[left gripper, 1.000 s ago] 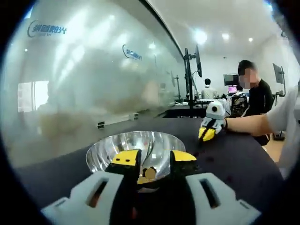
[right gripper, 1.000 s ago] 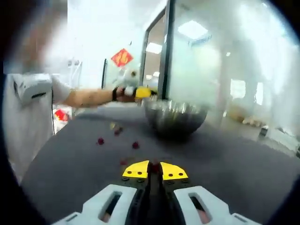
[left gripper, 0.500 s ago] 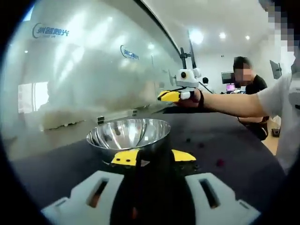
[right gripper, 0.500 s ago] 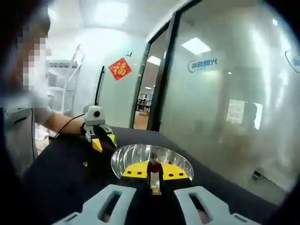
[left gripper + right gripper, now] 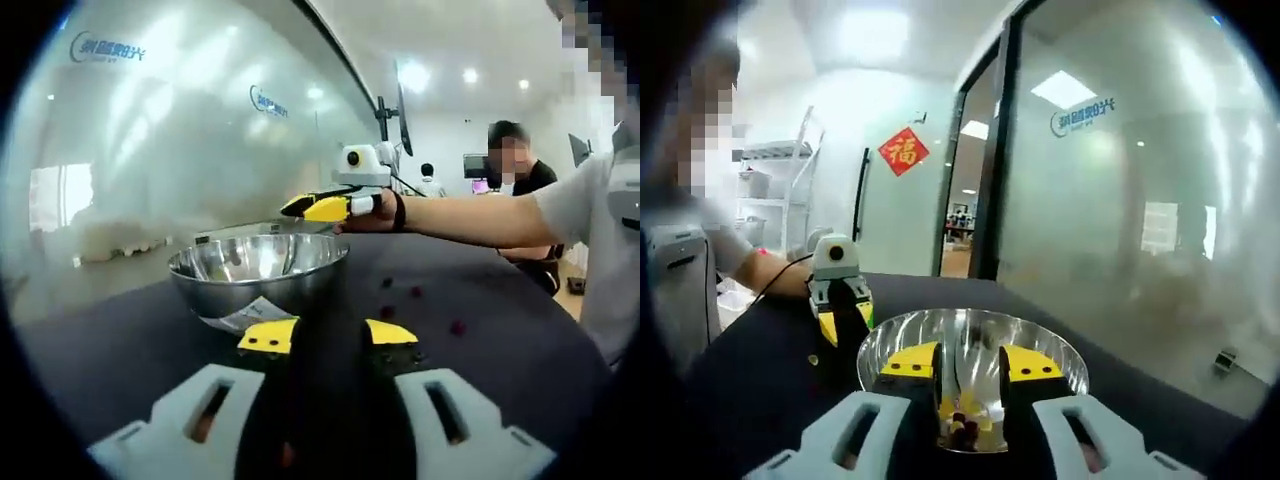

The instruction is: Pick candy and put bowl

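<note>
Left tongs (image 5: 329, 338) spread, empty, low beside the steel bowl (image 5: 258, 262), right tongs (image 5: 968, 361) spread above the bowl with several candies (image 5: 962, 408) already in it, loose red candies (image 5: 456, 327) left on the dark table (image 5: 500, 350), open room to the right.

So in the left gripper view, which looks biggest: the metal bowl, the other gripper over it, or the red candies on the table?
1. Metal bowl, largest.
2. Right gripper, smaller, though it sits farther back.
3. Red candies, tiny specks.
</note>
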`<state>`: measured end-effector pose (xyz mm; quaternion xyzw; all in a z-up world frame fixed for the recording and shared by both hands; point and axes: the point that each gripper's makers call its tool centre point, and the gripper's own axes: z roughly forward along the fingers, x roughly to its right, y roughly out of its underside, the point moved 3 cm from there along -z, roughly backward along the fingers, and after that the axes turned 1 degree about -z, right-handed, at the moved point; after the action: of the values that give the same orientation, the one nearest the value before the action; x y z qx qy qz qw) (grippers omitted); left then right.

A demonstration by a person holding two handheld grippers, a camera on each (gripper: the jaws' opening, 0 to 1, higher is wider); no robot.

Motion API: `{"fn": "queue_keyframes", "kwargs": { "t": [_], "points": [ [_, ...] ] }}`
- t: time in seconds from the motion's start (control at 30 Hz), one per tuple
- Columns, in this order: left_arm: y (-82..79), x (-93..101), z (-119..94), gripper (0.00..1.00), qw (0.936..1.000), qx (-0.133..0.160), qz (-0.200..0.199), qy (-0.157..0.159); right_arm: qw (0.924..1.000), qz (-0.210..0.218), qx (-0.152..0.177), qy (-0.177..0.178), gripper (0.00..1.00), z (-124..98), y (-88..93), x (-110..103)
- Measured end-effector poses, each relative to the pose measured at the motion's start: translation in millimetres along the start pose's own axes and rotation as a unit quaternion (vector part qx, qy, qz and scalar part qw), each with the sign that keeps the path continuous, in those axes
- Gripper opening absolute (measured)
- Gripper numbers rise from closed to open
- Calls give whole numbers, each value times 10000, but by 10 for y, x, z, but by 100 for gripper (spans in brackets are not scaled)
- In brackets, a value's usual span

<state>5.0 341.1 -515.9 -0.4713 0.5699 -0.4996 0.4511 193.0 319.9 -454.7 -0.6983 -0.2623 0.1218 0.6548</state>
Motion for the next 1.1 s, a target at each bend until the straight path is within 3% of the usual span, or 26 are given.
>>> {"fn": "queue_keyframes", "kwargs": {
  "t": [0.17, 0.37, 0.63, 0.83, 0.9, 1.0, 1.07, 1.1],
  "points": [
    [38, 48, 19, 18, 9999, -102, 53, 92, 10000, 25, 30, 21, 17, -28, -29, 14],
    [-9, 70, -1, 18, 9999, 18, -36, 146, 9999, 11, 27, -97, 16, -115, -18, -125],
    [-3, 120, -14, 18, 9997, 62, -129, 217, 9998, 9, 25, -215, 16, -529, 154, -524],
    [12, 136, -16, 18, 9998, 16, -80, 163, 9998, 124, -48, -116, 16, -1109, 493, -917],
    [18, 152, -9, 18, 9999, -3, -39, 157, 9994, 158, -298, -47, 16, -1240, 688, -968],
    [39, 173, 5, 18, 9998, -102, -6, 158, 9977, 639, -230, -17, 16, -1303, 900, -958],
    [24, 178, -9, 18, 9998, -127, 19, 123, 9971, 218, -730, 75, 16, -1300, 1019, -918],
    [12, 188, -31, 18, 9999, -134, 31, 84, 9983, 279, -508, 11, 16, -1266, 960, -936]
  ]
}}
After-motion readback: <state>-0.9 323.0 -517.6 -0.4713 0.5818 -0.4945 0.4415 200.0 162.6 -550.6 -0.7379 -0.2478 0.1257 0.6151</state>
